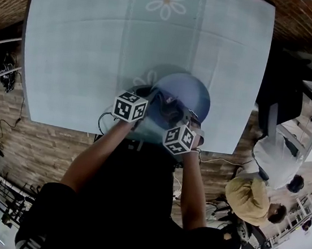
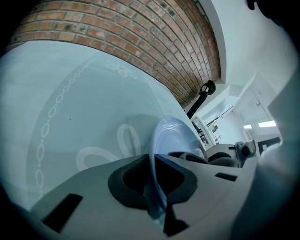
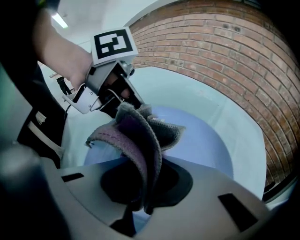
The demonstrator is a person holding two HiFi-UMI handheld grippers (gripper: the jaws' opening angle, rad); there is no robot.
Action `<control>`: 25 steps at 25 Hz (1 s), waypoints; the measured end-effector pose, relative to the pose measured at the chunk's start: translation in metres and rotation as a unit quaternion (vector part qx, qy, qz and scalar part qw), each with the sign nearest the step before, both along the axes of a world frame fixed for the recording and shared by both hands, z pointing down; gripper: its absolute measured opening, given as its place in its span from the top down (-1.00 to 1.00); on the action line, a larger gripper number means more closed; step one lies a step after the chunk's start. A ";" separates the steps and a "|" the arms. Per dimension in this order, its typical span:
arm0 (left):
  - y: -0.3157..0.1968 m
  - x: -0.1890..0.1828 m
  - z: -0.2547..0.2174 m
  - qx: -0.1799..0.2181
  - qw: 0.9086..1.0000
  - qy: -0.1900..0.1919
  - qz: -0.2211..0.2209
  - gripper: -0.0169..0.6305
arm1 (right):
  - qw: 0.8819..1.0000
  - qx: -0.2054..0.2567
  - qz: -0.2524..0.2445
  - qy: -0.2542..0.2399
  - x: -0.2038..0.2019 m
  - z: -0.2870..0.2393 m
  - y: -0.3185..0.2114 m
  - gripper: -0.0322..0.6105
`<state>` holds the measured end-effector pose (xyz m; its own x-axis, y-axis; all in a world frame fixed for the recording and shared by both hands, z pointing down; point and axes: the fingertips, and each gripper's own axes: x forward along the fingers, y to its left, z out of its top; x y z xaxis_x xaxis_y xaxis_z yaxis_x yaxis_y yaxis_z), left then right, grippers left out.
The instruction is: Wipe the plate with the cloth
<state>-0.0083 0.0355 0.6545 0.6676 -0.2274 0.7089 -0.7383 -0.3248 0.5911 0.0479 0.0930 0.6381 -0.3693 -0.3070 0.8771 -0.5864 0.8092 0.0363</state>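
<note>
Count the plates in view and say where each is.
1. The pale blue round plate is clamped by its rim in the left gripper, above the light tablecloth's near edge. No other shows.

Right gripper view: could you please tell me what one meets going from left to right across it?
left gripper → cloth → bare part of the plate → brick wall at the right edge.

From here, the table offers open room across the frame's upper half and left. The plate, left gripper and right gripper crowd its lower-centre edge.
</note>
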 end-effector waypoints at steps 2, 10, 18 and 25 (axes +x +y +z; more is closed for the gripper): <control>0.000 0.000 0.001 0.000 1.000 0.000 0.000 0.78 | 1.000 -0.010 -0.010 -0.006 -0.003 0.001 0.011 0.71; 0.000 0.000 0.001 0.001 1.000 0.001 -0.002 0.78 | 0.996 -0.054 -0.063 -0.013 -0.005 0.002 0.060 0.71; 0.001 -0.001 0.001 0.001 1.000 -0.003 0.000 0.78 | 0.997 -0.045 -0.060 -0.013 0.012 0.002 0.068 0.71; 0.000 0.000 0.001 0.001 1.000 -0.004 0.000 0.78 | 0.998 -0.029 -0.050 -0.008 0.025 0.004 0.042 0.71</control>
<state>-0.0086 0.0360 0.6557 0.6614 -0.2278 0.7146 -0.7434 -0.3258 0.5841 0.0733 0.1348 0.6419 -0.4096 -0.2174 0.8860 -0.5027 0.8642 -0.0203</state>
